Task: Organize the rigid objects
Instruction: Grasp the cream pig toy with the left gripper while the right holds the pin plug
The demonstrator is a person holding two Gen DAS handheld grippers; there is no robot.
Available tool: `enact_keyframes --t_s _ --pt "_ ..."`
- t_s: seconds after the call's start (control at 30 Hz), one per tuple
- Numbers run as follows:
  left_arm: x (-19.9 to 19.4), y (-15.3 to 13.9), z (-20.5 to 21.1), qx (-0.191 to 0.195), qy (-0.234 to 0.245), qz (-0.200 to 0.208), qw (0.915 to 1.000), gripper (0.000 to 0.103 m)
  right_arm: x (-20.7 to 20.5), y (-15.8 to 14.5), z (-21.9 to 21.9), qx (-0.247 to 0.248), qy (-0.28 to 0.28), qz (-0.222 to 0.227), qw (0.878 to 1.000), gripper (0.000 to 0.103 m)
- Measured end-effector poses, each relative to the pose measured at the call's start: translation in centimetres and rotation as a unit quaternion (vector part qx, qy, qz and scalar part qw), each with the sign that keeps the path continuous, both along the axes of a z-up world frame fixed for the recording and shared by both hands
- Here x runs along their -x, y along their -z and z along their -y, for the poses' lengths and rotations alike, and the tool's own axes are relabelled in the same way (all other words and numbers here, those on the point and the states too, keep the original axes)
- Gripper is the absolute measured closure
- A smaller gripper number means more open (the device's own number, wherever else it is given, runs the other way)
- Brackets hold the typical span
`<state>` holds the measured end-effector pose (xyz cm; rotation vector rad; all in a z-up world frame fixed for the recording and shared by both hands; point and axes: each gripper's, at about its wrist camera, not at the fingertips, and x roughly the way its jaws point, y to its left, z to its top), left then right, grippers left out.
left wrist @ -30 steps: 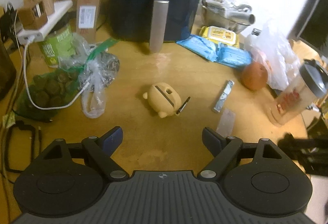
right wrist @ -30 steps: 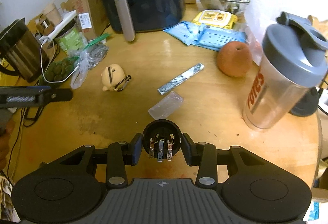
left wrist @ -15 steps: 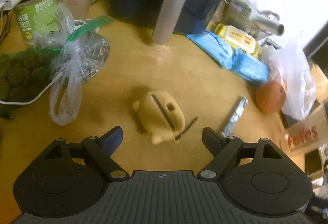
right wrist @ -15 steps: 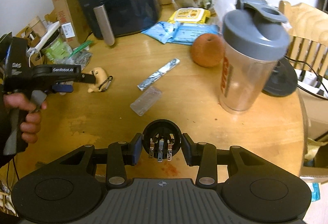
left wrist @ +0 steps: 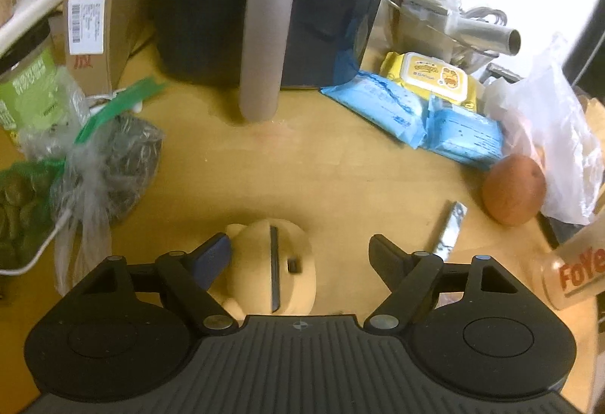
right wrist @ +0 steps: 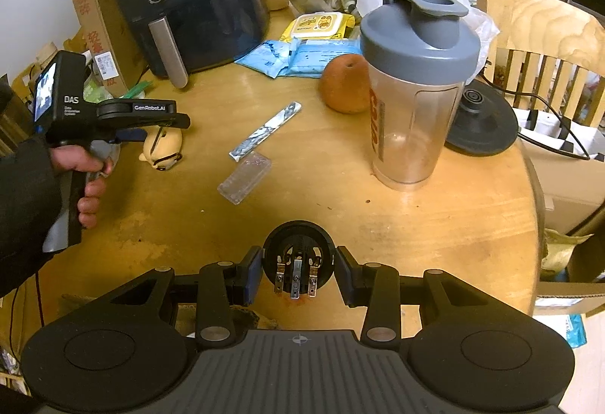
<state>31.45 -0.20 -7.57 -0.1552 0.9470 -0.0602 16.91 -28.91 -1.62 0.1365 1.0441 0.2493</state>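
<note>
Wooden table: left jaws closing around yellow case; right jaws clamp black plug.

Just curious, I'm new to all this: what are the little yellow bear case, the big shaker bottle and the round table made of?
The bear case looks like soft matte silicone or rubber: dull yellow, rounded, no glare. The shaker bottle seems clear hard plastic with an opaque grey plastic lid; you can see through its wall. The table appears to be varnished wood, tan with faint grain and worn patches.
</note>
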Motion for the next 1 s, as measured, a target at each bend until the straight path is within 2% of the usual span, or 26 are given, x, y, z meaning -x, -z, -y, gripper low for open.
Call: enact_keyframes --t_s 0.07,0.2,0.27,0.37,0.57,1.0 --pt "-0.2 0.3 0.3 -0.027 0.005 -0.002 0.9996 0.031 0.0 0.0 0.1 -0.001 0.001 0.001 1.0 0.059" --pt "-0.4 1.2 0.9 -0.078 0.023 -0.015 0.9965 0.035 0.2 -0.1 0.2 -0.004 0.003 0.003 1.0 0.059" --pt "-0.5 1.7 0.8 -0.091 0.02 -0.03 0.9953 0.041 0.2 0.0 0.3 -0.005 0.004 0.002 1.0 0.059" --pt "-0.5 1.9 0.2 -0.088 0.006 -0.036 0.9955 0.049 0.3 0.1 0.5 -0.005 0.003 0.0 1.0 0.059" --pt "-0.8 1.7 -0.5 -0.07 0.0 -0.058 0.9959 0.05 0.6 -0.1 0.6 -0.006 -0.002 0.003 1.0 0.059" --pt "1.9 -1.7 -0.4 -0.056 0.012 -0.041 0.9975 0.05 0.5 -0.9 0.0 -0.013 -0.024 0.018 0.999 0.06"
